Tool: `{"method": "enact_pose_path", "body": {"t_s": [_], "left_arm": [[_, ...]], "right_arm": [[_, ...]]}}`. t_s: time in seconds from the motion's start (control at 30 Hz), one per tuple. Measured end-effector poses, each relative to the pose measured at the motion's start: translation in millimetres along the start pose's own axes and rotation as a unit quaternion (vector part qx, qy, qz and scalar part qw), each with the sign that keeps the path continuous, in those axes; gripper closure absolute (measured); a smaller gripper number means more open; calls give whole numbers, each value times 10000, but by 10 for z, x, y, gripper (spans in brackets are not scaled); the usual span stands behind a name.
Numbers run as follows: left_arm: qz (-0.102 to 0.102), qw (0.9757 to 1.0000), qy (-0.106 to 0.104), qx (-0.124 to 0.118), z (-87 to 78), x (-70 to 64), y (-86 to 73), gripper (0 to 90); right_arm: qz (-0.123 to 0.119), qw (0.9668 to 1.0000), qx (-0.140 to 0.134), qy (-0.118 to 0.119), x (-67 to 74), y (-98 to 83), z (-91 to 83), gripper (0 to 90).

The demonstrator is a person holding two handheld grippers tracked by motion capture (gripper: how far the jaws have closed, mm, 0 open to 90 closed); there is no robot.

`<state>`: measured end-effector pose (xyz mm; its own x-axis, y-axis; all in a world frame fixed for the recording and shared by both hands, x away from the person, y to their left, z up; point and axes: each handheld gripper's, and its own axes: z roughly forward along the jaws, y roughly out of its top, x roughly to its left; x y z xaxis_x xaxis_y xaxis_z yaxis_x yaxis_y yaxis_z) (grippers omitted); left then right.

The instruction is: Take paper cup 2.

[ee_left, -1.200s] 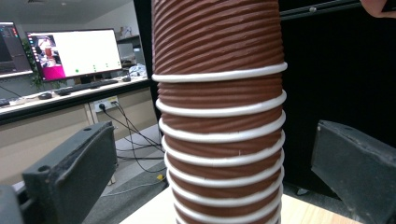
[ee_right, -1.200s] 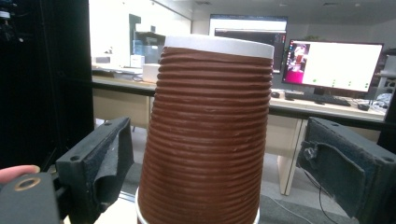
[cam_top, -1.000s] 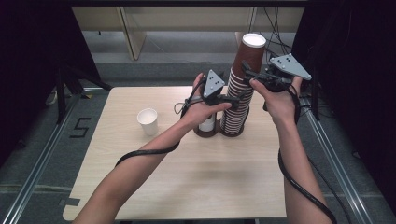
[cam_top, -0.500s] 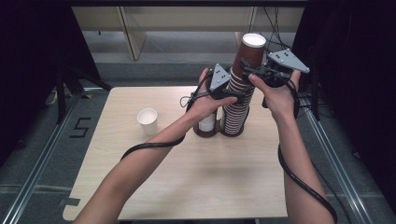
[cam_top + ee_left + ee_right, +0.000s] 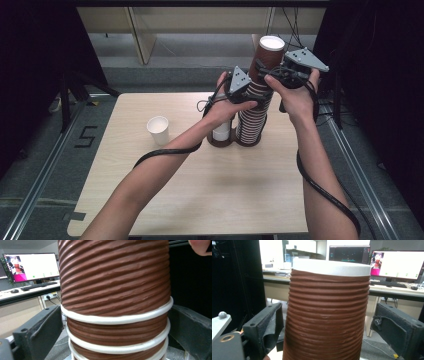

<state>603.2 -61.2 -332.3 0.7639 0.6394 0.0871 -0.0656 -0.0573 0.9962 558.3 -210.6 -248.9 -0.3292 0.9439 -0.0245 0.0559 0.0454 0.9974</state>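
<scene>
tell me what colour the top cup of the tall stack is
Brown with ribbed sides and a white rim: the top cup, best in the right gripper view.

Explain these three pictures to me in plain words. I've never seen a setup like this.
No robot here: a person holds a hand-held gripper in each hand. The high view looks down on the wooden table; the other two views come from cameras riding on each gripper. On the table stand a tall stack of brown ribbed cups, a short white stack beside it, and a single white cup. The right hand-held gripper brackets the top brown cup; the left hand-held gripper brackets the stack lower down. Whether either pad presses is unclear.
</scene>
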Motion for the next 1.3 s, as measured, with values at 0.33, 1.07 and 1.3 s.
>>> {"method": "enact_pose_path", "body": {"t_s": [0.33,1.07,1.3], "left_arm": [[-43,10000,-51,12,12,0,2,28],[72,9999,-48,77,6,6,-1,34],[113,9999,-47,60,6,-6,1,34]], "right_arm": [[0,10000,73,-2,7,-2,79,111],[202,9997,109,45,6,-31,140,170],[222,9997,5,60,-1,-29,122,181]]}}
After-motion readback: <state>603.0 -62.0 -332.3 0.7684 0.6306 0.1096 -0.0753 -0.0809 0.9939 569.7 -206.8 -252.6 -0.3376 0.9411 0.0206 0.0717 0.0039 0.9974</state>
